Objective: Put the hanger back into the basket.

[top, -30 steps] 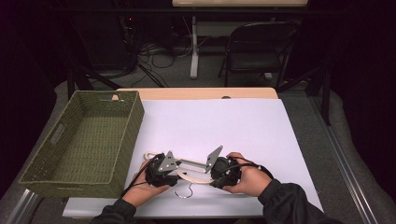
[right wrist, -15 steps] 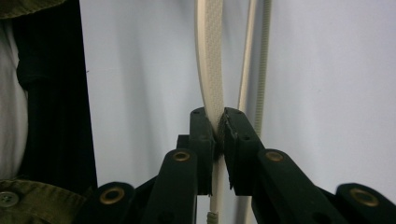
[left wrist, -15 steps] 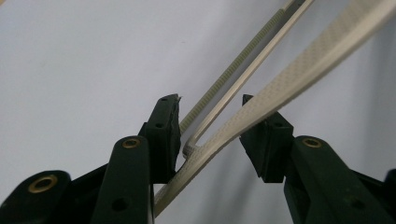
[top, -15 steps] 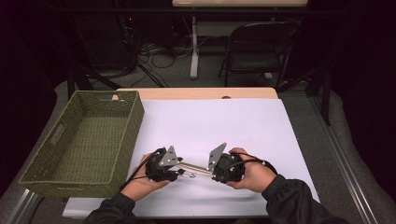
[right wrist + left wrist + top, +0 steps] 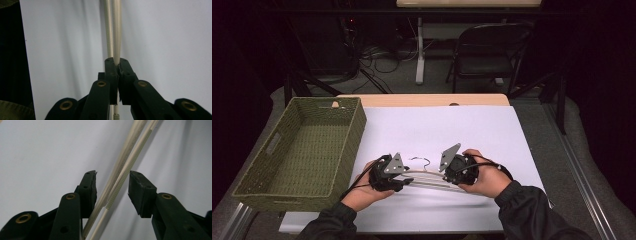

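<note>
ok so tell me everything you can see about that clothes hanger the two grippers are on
The hanger looks like pale wood with a thin metal hook and a ribbed lower bar. It lies roughly level across the white table cover, beside the green woven basket. The right gripper is clamped on one end; the left gripper straddles the other end, jaws apart, one pad against the wood.

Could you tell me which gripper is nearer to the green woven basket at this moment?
Left. The left gripper sits just off the green woven basket, near its right wall, while the right gripper is farther right, at the hanger's other end.
</note>
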`<move>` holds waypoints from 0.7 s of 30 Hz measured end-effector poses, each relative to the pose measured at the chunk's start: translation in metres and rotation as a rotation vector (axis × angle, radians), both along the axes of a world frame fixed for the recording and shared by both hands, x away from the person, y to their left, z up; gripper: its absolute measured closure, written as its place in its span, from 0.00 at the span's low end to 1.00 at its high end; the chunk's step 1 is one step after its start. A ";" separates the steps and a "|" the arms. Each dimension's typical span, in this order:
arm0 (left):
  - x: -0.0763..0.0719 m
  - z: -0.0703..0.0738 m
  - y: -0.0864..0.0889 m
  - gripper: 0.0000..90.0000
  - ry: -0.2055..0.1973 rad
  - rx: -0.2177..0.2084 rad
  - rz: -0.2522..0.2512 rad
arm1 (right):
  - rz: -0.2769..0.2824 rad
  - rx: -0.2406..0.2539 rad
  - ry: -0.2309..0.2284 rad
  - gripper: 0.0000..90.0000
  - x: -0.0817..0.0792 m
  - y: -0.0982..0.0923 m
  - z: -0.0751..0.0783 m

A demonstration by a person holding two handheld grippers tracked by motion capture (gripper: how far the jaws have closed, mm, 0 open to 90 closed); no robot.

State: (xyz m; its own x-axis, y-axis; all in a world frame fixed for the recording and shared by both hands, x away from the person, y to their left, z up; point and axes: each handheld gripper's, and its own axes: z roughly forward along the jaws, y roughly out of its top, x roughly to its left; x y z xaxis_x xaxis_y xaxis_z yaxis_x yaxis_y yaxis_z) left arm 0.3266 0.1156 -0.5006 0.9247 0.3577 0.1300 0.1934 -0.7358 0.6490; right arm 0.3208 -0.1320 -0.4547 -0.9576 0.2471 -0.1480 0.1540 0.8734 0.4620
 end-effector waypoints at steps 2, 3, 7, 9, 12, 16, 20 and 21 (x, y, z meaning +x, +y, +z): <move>0.000 0.001 0.001 0.65 0.017 -0.010 0.002 | 0.001 0.003 -0.002 0.97 0.001 0.000 0.001; 0.000 0.001 0.001 0.65 0.026 -0.008 0.000 | 0.003 0.004 -0.002 0.97 0.001 -0.001 0.001; 0.002 0.003 0.001 0.68 0.043 0.010 -0.001 | 0.012 0.004 0.006 0.97 0.002 0.000 0.001; 0.005 0.003 0.001 0.68 0.058 0.035 0.007 | 0.015 -0.002 0.001 0.97 0.001 0.001 0.002; 0.007 0.000 0.002 0.68 0.071 0.052 0.009 | 0.019 -0.009 0.004 0.97 0.003 0.001 0.002; 0.006 0.000 0.004 0.70 0.052 0.064 0.015 | 0.021 -0.021 0.008 0.97 0.003 0.000 -0.001; 0.006 -0.001 0.005 0.74 0.042 0.077 0.007 | 0.018 -0.017 0.011 0.97 0.004 0.000 -0.001; 0.007 -0.001 0.005 0.74 0.045 0.074 0.004 | 0.019 -0.016 0.012 0.97 0.004 -0.001 -0.001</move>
